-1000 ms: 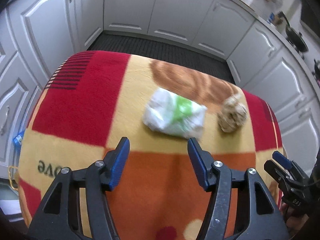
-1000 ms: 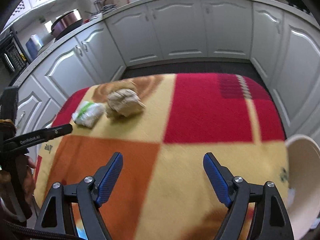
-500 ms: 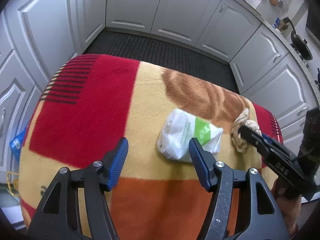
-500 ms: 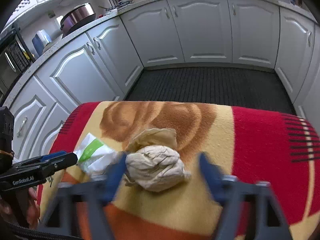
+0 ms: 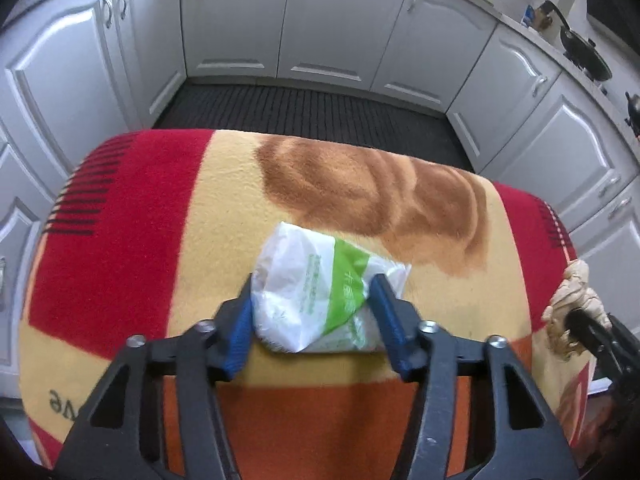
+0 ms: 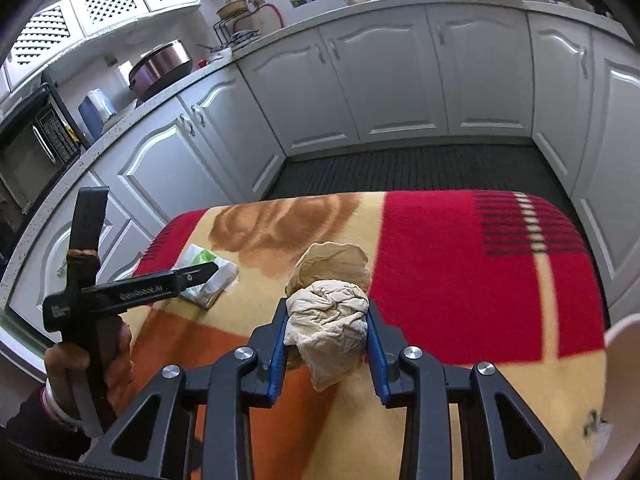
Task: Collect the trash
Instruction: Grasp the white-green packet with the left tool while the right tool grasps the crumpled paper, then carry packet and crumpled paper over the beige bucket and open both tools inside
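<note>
A white and green plastic packet lies on the blanket-covered table. My left gripper is closed around it, blue pads touching both sides. The packet also shows in the right wrist view, partly behind the left gripper. A crumpled beige paper wad sits between my right gripper fingers, which press on both sides of it. The wad shows at the right edge of the left wrist view, held by the right gripper.
A cream bowl or bin rim stands at the table's right edge. White kitchen cabinets surround the table, with a dark floor mat beyond its far edge. A microwave and pot sit on the left counter.
Both grippers moved forward and closed: the left onto the white and green packet, the right onto the beige paper wad. One second ago both were open and short of the items.
</note>
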A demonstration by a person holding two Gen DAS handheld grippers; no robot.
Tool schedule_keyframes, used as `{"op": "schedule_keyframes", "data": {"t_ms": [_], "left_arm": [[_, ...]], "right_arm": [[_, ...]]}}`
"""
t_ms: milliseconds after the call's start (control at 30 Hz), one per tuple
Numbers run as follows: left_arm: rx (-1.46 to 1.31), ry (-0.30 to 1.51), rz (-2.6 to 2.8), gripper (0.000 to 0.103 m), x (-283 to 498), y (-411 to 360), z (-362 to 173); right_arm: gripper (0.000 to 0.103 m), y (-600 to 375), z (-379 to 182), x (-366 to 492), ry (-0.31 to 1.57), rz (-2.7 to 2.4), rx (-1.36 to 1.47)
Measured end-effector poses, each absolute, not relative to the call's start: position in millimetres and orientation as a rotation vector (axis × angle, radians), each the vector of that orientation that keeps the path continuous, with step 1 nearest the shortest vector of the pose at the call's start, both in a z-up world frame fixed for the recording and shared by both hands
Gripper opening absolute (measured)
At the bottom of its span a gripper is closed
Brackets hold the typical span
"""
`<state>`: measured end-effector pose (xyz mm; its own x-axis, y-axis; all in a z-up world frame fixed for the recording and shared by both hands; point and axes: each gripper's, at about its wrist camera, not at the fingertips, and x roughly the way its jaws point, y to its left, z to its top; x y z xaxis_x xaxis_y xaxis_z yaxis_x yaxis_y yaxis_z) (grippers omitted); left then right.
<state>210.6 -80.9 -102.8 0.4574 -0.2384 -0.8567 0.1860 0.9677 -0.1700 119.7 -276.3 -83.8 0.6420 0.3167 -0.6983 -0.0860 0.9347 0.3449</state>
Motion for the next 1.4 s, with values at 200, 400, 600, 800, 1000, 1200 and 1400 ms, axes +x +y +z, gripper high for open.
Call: {"op": "schedule_keyframes", "data": {"t_ms": [200, 400, 600, 800, 1000, 1200, 1400], "left_arm": [[-0.119, 1.084, -0.296, 0.026, 188.1, -68.2, -83.6], [-0.082, 1.037, -0.344, 0.025, 147.5, -85.3, -59.3], [-0.032, 0.996, -0.400, 0.025, 114.3, -114.8, -39.5], [0.005, 0.977, -0.440, 0.025, 94.2, -142.0, -30.4], [0.048, 0.955, -0.487, 0.025, 76.3, -175.3, -23.7], [0.093, 0.944, -0.543, 0.025, 63.8, -214.5, -18.9], [0.133, 0.941, -0.602, 0.025, 50.8, -256.9, -17.1]], "right_arm": [[0.033, -283.1, -74.5, 86.8, 0.821, 0.220, 0.266], [0.033, -291.7, -66.4, 54.5, 0.806, 0.197, 0.280], [0.033, -301.9, -61.5, 26.3, 0.798, 0.166, 0.284], [0.033, -315.8, -57.1, 0.9, 0.790, 0.133, 0.286], [0.033, -333.7, -54.9, -21.1, 0.780, 0.093, 0.296], [0.033, -360.8, -53.8, -42.4, 0.771, 0.039, 0.312], [0.033, -392.5, -55.0, -63.8, 0.770, -0.022, 0.333]]}}
